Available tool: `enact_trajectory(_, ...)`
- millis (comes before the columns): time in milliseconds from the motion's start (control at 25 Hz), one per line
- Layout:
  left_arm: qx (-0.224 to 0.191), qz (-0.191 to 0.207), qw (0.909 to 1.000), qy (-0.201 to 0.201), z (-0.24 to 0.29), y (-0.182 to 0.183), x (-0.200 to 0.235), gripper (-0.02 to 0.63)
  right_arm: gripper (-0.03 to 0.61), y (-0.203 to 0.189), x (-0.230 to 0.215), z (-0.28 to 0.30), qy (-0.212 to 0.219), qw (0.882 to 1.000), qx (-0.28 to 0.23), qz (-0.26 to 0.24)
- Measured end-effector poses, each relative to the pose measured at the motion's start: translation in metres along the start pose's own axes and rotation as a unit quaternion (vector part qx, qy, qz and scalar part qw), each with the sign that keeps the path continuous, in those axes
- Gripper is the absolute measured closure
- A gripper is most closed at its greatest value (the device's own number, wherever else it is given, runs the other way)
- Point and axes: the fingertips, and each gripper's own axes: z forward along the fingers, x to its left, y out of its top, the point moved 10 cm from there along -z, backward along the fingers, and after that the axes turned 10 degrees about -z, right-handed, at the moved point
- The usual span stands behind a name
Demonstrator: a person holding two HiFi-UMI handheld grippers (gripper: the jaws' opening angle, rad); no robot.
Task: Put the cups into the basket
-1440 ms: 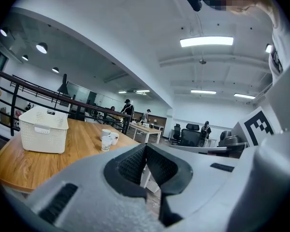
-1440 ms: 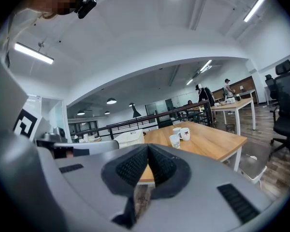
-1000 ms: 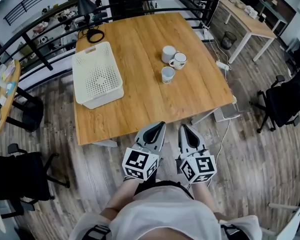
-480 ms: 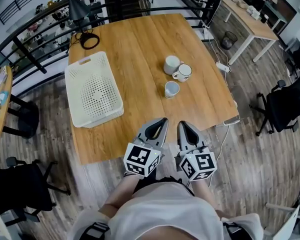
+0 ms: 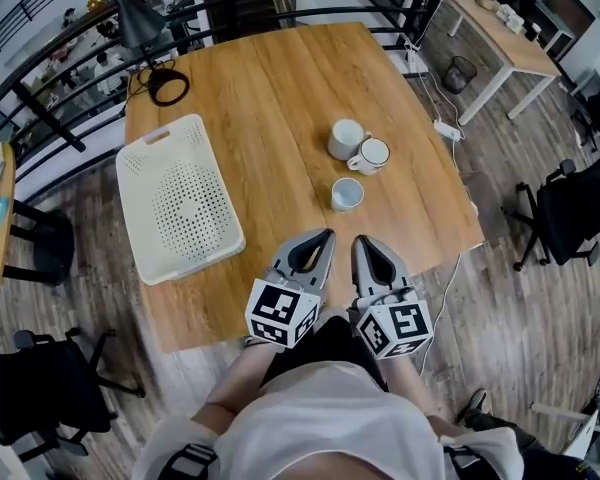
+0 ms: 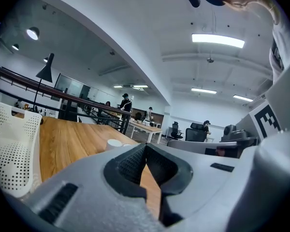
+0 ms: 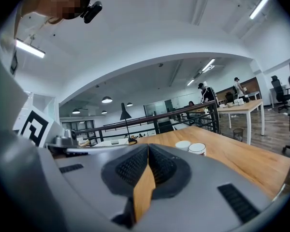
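We hold both tongs side by side at 6 o'clock of the head view, tips pointing to 12 and showing over the near part of the wooden surface (image 5: pixel 270 98). L tongs (image 5: pixel 324 240): jaws pressed together, nothing btwn them. R tongs (image 5: pixel 361 244): same, jaws closed and empty (each gripper view shows only a sliver of wood through the gap behind the pads).

The task's things all sit on the surface, well apart from the tips. At approx 12 o'clock from the R tongs stands a small cup (image 5: pixel 346 194), upright, mouth up. Beyond it, at its 12 o'clock, stand a plain cup (image 5: pixel 346 138) and a mug (image 5: pixel 370 154) w/ a dark rim. These two are just beside each other, the mug at 4 o'clock of the plain cup, and we can't tell if they touch. The mug's handle points to approx 8 o'clock.

The white perforated basket (image 5: pixel 180 203) lies at 9 o'clock of the cups, near the surface's left edge, open side up, w/ a handle slot at its far end. All three cups are outside it.

A black lamp (image 5: pixel 120 18) stands at the far left corner, approx 11 o'clock.
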Motion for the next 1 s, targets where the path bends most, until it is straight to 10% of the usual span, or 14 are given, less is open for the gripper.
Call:
enact_trajectory(600,0.008,-0.018,0.9989,0.042,0.033,0.0,0.009,0.604,0.559,0.002,-0.038,0.037,0.051,0.998,0.03,-0.017)
enact_trajectory(1000,0.02,-0.023,0.997,0.071,0.05,-0.011,0.03,0.604,0.28,-0.017,-0.061,0.073,0.08,0.993,0.077,-0.033)
